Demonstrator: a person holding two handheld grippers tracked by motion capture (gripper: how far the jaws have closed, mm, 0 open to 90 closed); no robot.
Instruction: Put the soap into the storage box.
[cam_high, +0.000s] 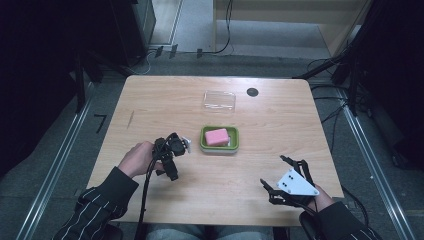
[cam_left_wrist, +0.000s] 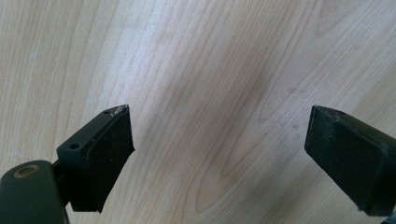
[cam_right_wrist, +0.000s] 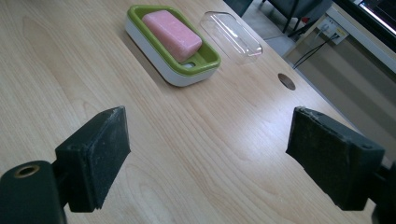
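Soap, a pink rectangular bar, lies inside the green-rimmed white plastic soap dish near the middle of the light wooden table, and the clear plastic lid lies apart from it, farther from the person, just beside a small dark round hole in the tabletop. Judged from this layout, the bar is already seated in the dish and the lid is not yet on, so covering the dish looks like what remains. The left hand-held gripper hovers just to the left of the dish, its jaws spread wide and holding nothing; in the left gripper view they frame bare wood grain. The right hand-held gripper rests near the front right corner of the table, well apart from the dish, its jaws likewise wide apart and empty; in the right gripper view the dish, the soap and the lid lie ahead of it. The table is pale, smooth and otherwise bare. Around it the room is dim: grey floor, metal rails along both sides, dark equipment at the edges, cables trailing across the floor beyond the far end.
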